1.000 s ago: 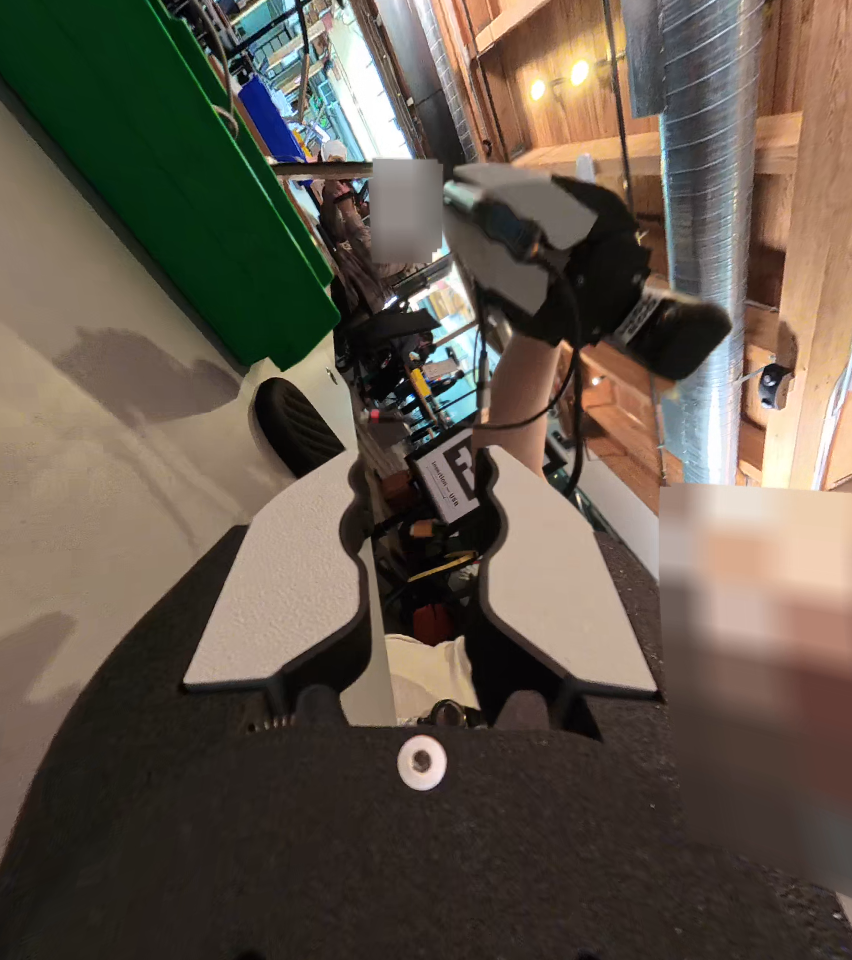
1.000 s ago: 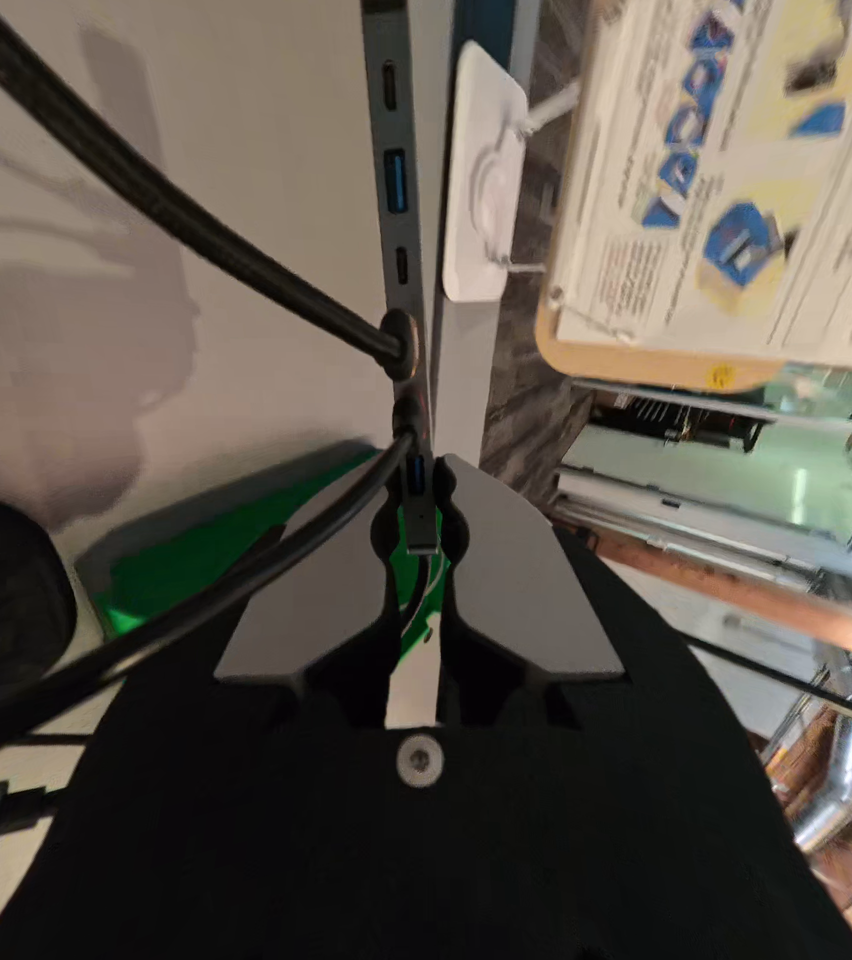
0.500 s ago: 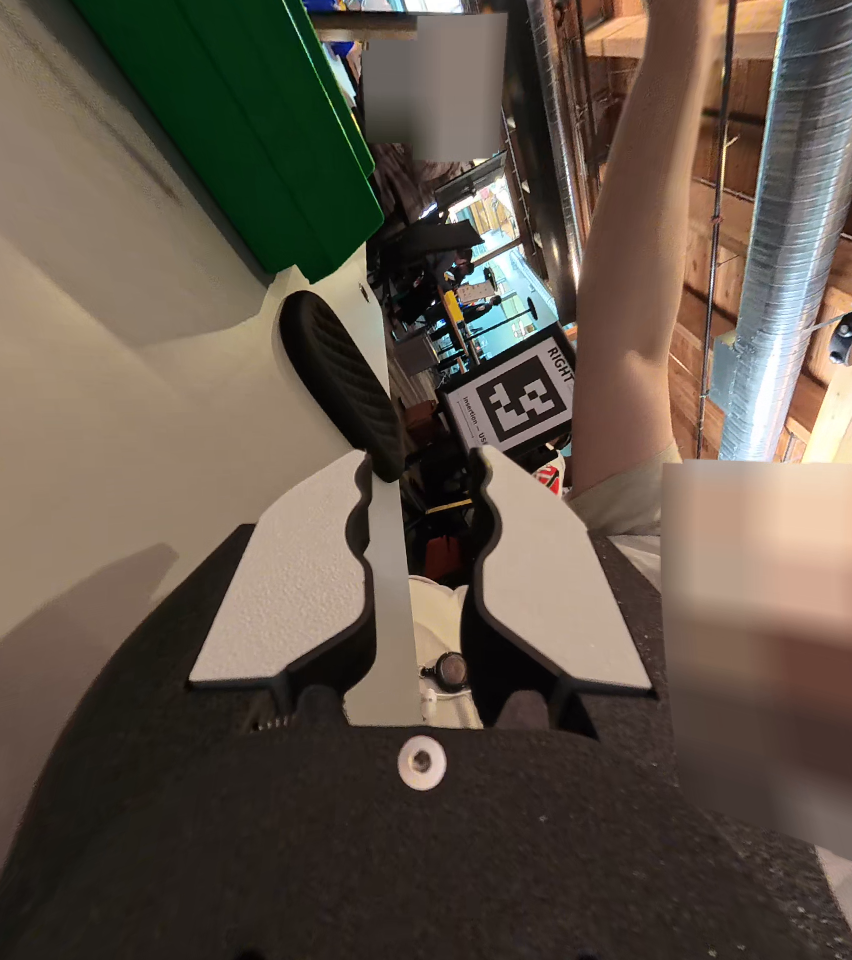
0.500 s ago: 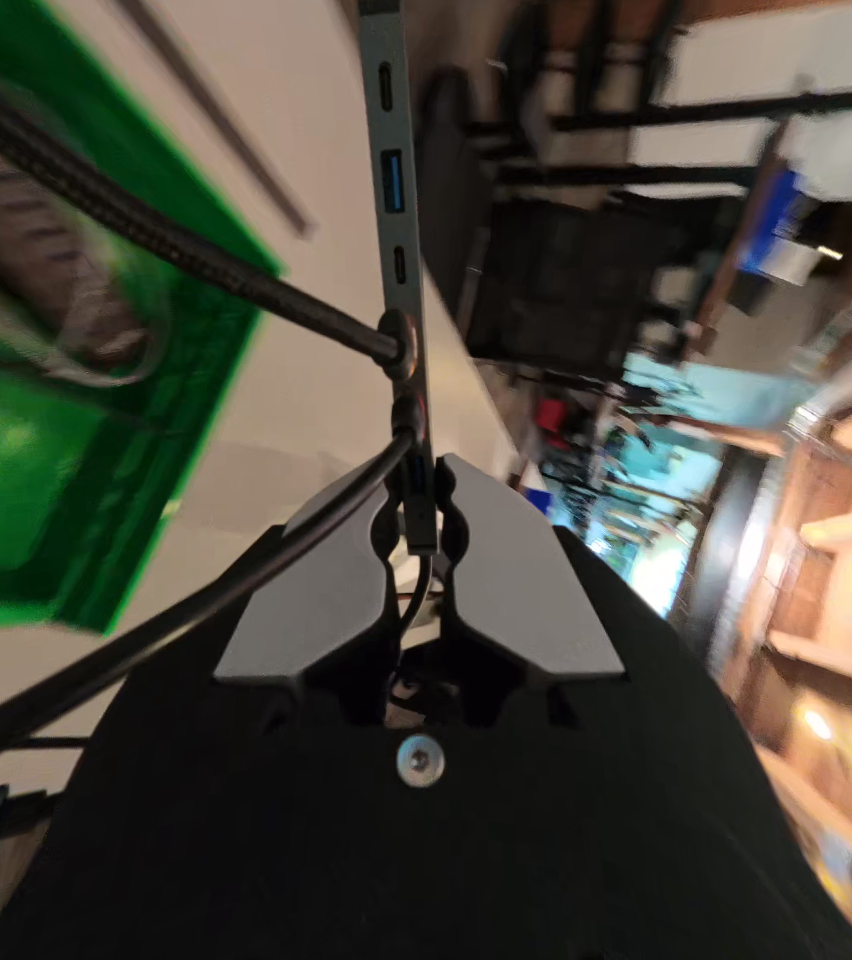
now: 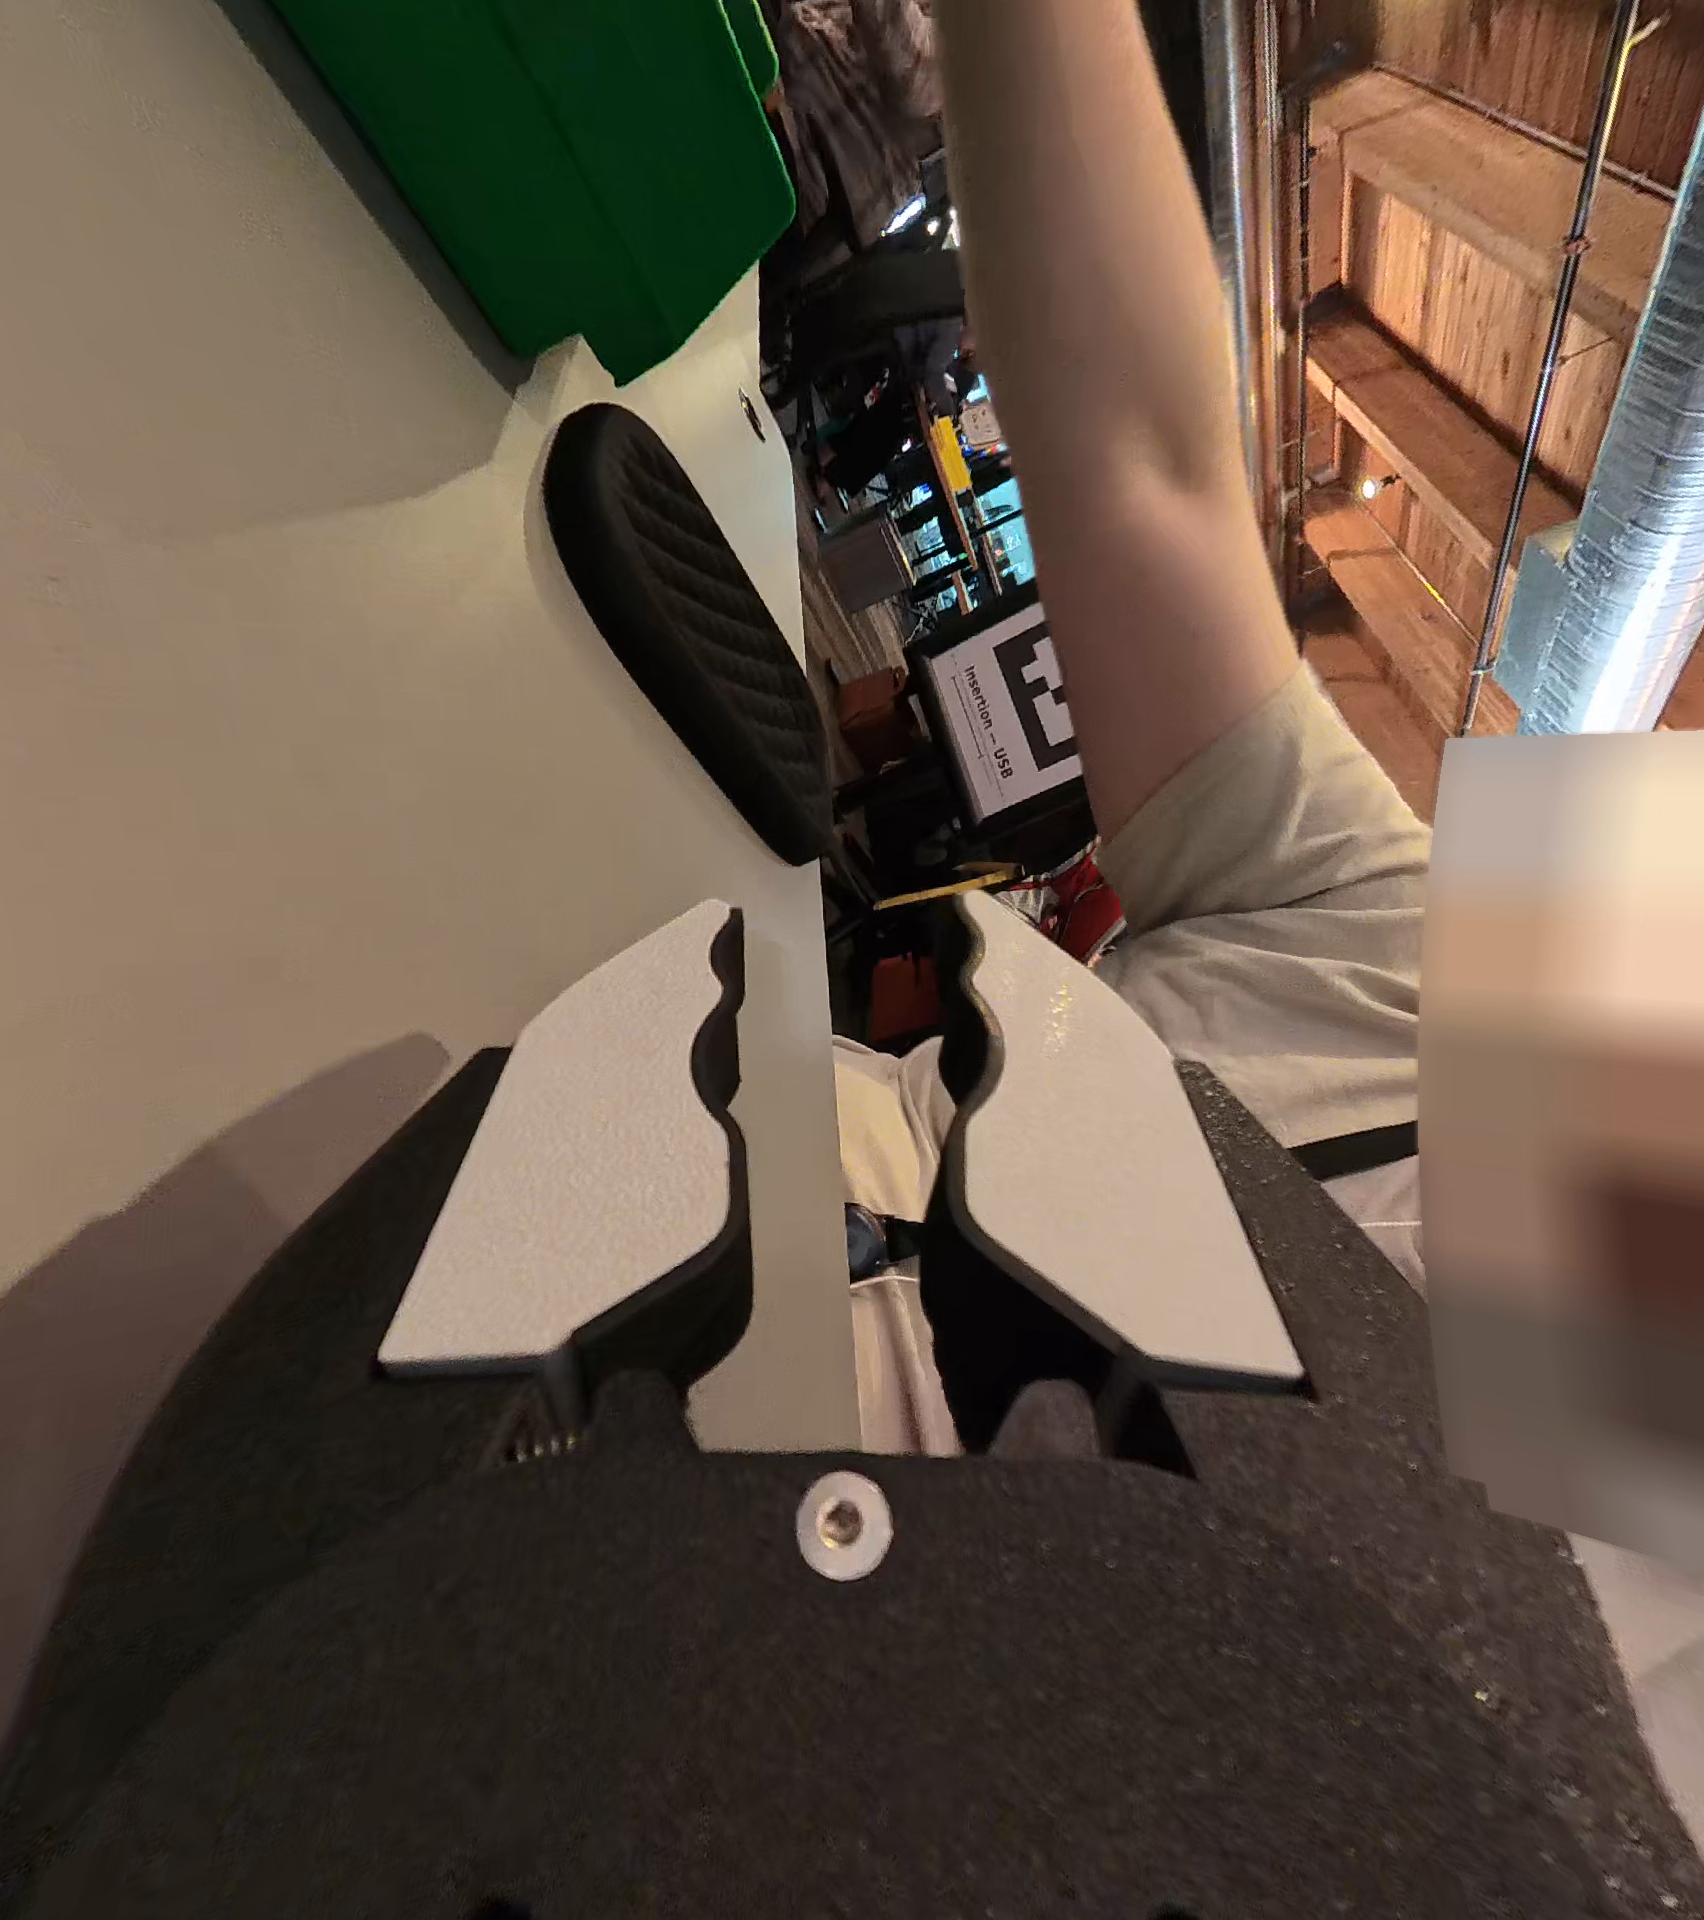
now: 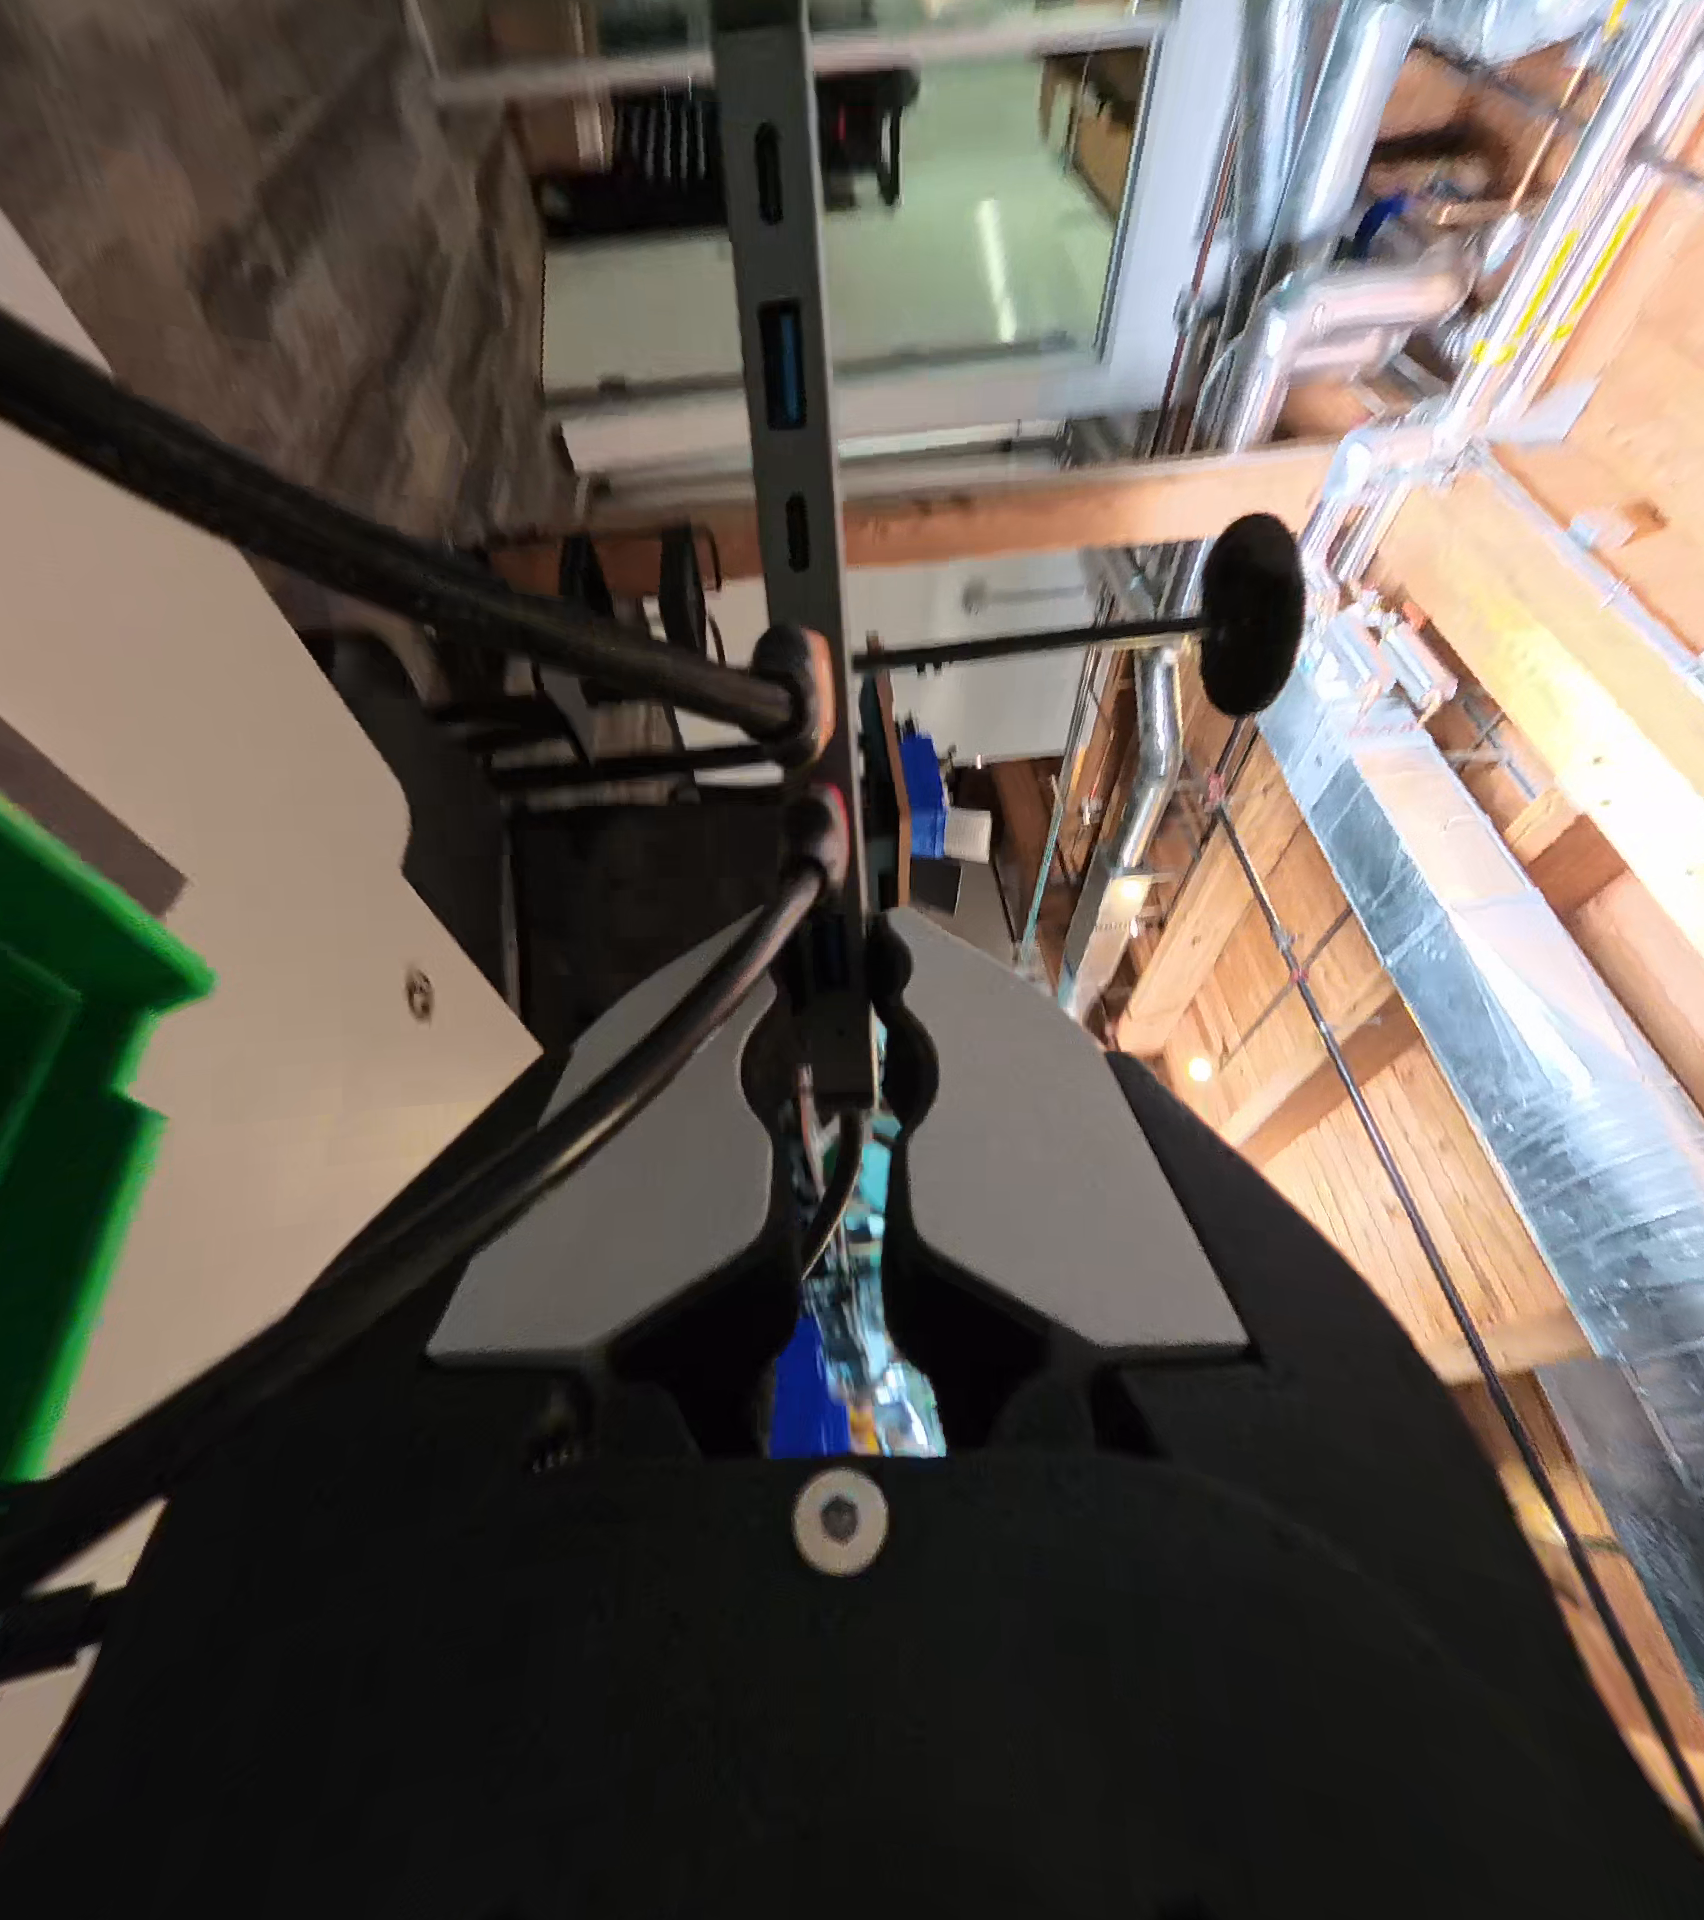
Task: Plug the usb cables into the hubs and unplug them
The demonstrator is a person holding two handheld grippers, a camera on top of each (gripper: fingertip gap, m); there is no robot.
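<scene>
gripping the grey hub point(image 6: 794, 436) edge-on, right gripper point(image 6: 853, 1023) hides its near end

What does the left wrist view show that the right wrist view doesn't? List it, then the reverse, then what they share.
Only the left wrist view: the open, empty left gripper, a black oval pad on the table, a person's bare arm and a card with a square marker.

Only the right wrist view: the right gripper shut on a grey hub, with two black cables plugged into it.

Both: the white table and the green bin.
</scene>
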